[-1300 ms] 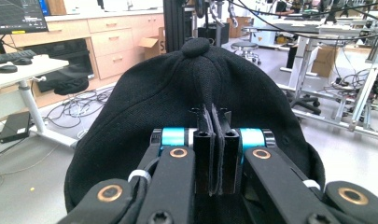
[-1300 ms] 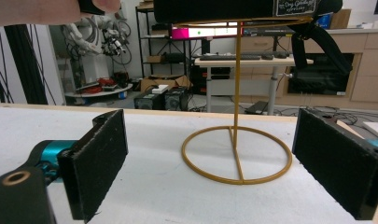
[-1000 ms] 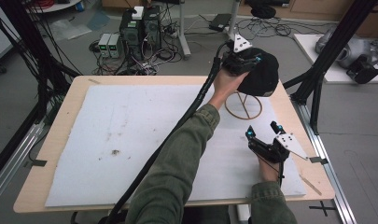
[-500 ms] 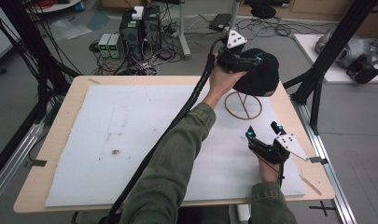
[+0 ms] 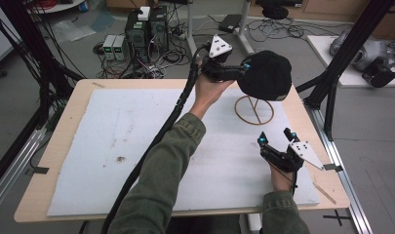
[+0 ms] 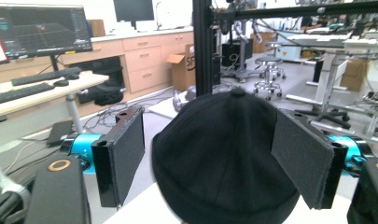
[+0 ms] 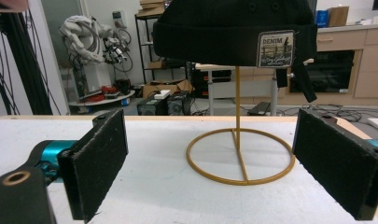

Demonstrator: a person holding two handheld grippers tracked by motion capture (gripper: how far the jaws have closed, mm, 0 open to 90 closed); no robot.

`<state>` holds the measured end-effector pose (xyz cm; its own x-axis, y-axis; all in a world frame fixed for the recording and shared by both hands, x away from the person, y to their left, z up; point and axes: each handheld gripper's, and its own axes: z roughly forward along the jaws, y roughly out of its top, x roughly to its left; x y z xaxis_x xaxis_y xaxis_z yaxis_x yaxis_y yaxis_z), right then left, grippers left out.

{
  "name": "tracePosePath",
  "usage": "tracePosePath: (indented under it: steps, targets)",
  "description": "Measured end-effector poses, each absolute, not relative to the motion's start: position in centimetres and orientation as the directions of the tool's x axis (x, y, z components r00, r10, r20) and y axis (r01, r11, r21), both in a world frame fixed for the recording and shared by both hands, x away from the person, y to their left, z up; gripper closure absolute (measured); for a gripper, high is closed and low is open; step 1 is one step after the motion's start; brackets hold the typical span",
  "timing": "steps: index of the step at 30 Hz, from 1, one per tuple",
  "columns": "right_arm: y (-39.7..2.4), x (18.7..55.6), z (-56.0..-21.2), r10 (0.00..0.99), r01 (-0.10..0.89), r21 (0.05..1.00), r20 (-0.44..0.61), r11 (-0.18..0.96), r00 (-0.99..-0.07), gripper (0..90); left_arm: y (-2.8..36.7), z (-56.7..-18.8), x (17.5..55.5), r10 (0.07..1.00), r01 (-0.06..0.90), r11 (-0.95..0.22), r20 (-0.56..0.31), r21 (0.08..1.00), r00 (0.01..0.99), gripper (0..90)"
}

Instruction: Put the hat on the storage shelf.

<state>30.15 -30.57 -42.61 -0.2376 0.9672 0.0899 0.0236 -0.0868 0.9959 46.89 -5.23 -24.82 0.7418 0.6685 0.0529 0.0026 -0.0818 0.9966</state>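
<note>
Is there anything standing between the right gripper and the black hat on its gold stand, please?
Nothing visible does. The right gripper rests open on the white mat, facing the gold stand with bare mat between. The black hat sits on top, above jaw level; the open left gripper is beside it.

Even, soft overhead room light in all views; we see no hard shadows on table point(image 5: 78, 122). Black hat point(image 5: 266, 73) reads as flat dark mass, little detail. We note mild glare on white mat point(image 7: 168, 186). Jaws soft-focus close up; high view slightly grainy; background mildly blurred.
</note>
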Motion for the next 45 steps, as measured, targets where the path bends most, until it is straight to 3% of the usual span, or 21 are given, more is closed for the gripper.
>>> tracePosePath:
  steps: [31, 45]
  targets:
    - [-29.4, 30.2, -42.7, 0.965, 0.034, 0.999, 0.047, -0.039, -0.258, 9.5, 10.0, -29.6, 40.4, 0.778, 0.012, -0.044, 0.027, 0.999, 0.627, 25.3]
    - [-29.2, 30.2, -42.8, 0.963, 0.037, 0.999, 0.04, -0.031, -0.266, 9.5, 14.1, -32.8, 38.1, 0.828, 0.039, -0.043, 0.014, 0.998, 0.561, 23.6]
